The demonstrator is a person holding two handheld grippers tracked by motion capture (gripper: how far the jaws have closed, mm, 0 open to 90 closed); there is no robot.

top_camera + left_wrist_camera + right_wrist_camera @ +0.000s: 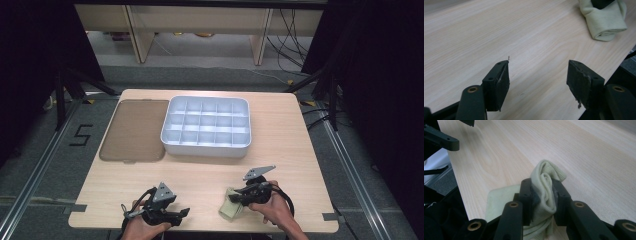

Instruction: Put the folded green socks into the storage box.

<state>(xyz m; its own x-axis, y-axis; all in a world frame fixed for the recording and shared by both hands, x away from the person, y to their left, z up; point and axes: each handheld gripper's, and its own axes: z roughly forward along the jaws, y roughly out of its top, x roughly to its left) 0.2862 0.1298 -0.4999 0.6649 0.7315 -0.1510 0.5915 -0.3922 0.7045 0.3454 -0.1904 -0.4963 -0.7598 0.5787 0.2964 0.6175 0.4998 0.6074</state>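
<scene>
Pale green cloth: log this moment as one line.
right gripper: shut on pale green cloth | left gripper: open, empty | divided tray: empty

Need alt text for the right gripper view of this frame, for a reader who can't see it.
The right gripper has its two black fingers shut on a bunched fold of pale yellow-green cloth, just above a light wooden table. More of the cloth lies flat near the table's edge, and parts of the other gripper show at upper left.

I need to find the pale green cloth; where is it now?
In the high view the pale green cloth lies at the table's near edge, right side, pinched in the right tongs, well short of the white tray.
</scene>
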